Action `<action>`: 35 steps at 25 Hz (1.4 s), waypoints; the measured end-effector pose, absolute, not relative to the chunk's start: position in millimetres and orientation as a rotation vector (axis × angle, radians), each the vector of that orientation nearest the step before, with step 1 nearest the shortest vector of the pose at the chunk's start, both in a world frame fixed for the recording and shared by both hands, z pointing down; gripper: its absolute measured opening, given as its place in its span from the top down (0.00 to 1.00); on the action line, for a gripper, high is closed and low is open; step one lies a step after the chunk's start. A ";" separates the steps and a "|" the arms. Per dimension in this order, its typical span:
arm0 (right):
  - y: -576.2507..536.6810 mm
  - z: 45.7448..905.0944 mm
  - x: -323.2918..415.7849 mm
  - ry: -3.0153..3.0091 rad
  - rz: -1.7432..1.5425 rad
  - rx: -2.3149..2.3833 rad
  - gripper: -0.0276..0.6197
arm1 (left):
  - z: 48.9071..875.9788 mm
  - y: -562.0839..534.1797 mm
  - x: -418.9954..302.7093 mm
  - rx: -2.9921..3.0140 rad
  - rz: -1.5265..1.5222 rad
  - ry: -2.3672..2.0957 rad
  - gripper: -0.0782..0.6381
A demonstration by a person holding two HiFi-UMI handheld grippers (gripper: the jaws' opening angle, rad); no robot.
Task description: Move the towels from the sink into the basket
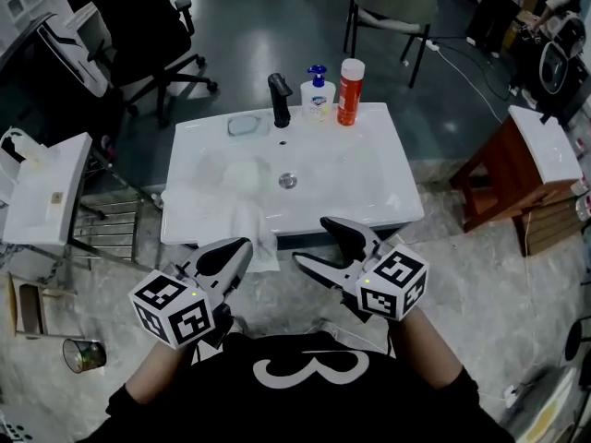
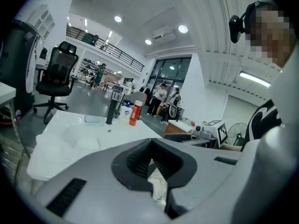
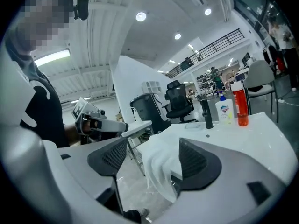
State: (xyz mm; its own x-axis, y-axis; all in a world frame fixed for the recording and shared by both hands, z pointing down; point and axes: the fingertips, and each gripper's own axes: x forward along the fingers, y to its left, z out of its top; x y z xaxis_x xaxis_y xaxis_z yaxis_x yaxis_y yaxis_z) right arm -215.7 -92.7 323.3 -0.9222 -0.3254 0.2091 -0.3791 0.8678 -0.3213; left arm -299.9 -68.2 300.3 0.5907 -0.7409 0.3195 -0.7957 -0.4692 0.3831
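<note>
A white towel lies in the left of the white sink and hangs over its front rim. At the hanging edge, my left gripper has its jaws together. In the left gripper view a crumpled bit of that towel sits in the pinch of the left gripper. My right gripper stands open just right of the towel, below the sink's front rim. In the right gripper view the towel hangs beyond the wide-apart jaws of the right gripper, untouched. No basket shows in any view.
A black faucet, a soap bottle and an orange bottle stand at the sink's back. A white unit with a wire rack stands at left, a wooden stool at right. A cup sits on the floor.
</note>
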 end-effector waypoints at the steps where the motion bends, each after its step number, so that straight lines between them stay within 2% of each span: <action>1: -93.1 327.5 -229.8 -2.874 0.538 0.560 0.45 | 302.2 -67.3 -315.5 2.319 0.153 -1.222 0.88; 12: -93.8 400.7 -356.0 -2.649 0.602 0.822 0.45 | 326.7 -66.8 -461.0 2.356 0.202 -1.112 0.88; 18: -100.3 423.9 -400.7 -2.521 0.601 1.032 0.39 | 342.6 -61.6 -519.4 2.368 0.213 -1.008 0.88; 26: -117.2 470.3 -411.4 -2.243 0.507 1.238 0.35 | 361.3 -62.1 -561.7 2.340 0.180 -0.966 0.88; 35: -130.8 502.4 -411.9 -2.167 0.519 1.285 0.35 | 370.9 -66.7 -570.0 2.328 0.182 -0.952 0.88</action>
